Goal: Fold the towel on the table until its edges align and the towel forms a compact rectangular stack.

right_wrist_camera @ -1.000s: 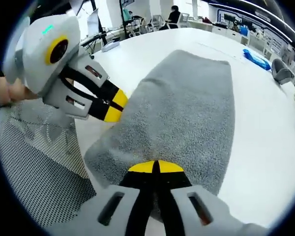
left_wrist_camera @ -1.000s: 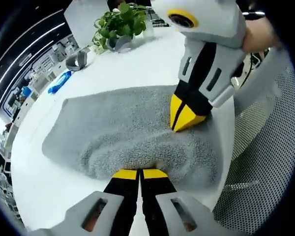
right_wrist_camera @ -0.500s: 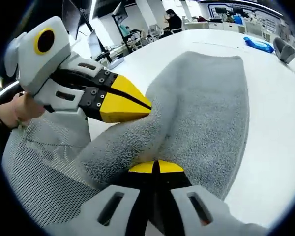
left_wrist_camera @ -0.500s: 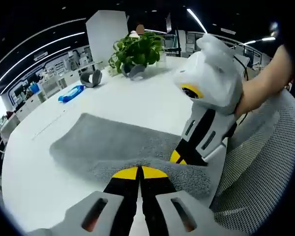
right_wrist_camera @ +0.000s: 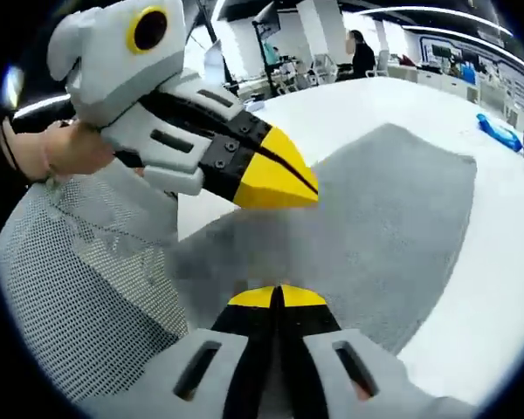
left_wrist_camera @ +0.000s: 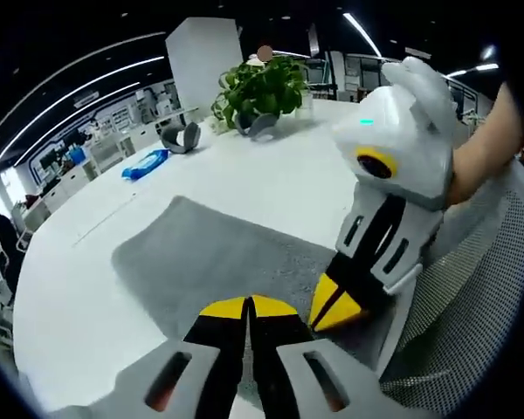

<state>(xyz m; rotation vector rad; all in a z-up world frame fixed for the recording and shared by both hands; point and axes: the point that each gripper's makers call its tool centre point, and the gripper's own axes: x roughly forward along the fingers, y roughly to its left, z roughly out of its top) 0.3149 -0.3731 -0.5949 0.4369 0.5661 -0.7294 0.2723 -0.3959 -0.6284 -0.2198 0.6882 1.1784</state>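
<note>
The grey towel [left_wrist_camera: 211,260] lies spread on the white table [left_wrist_camera: 79,288], its far end flat. Its near edge rises to my left gripper [left_wrist_camera: 248,306], whose yellow-tipped jaws are shut on it. In the left gripper view my right gripper [left_wrist_camera: 335,307] comes in from the right, tips down at the same near edge. In the right gripper view the towel [right_wrist_camera: 393,205] runs away from my right gripper [right_wrist_camera: 275,298], shut on its blurred near edge. My left gripper [right_wrist_camera: 284,179] reaches in from the left, just above the cloth and held by a hand.
A potted plant [left_wrist_camera: 258,85], a grey object [left_wrist_camera: 182,137] and a blue packet [left_wrist_camera: 146,163] sit at the table's far side. A mesh chair [left_wrist_camera: 476,288] stands close by the near edge, also seen as the mesh chair [right_wrist_camera: 79,288]. Office desks and people fill the background.
Both grippers have risen with the towel's near edge, lifting it off the table. The bunched fold near the jaws has stretched out and the views have tilted up.
</note>
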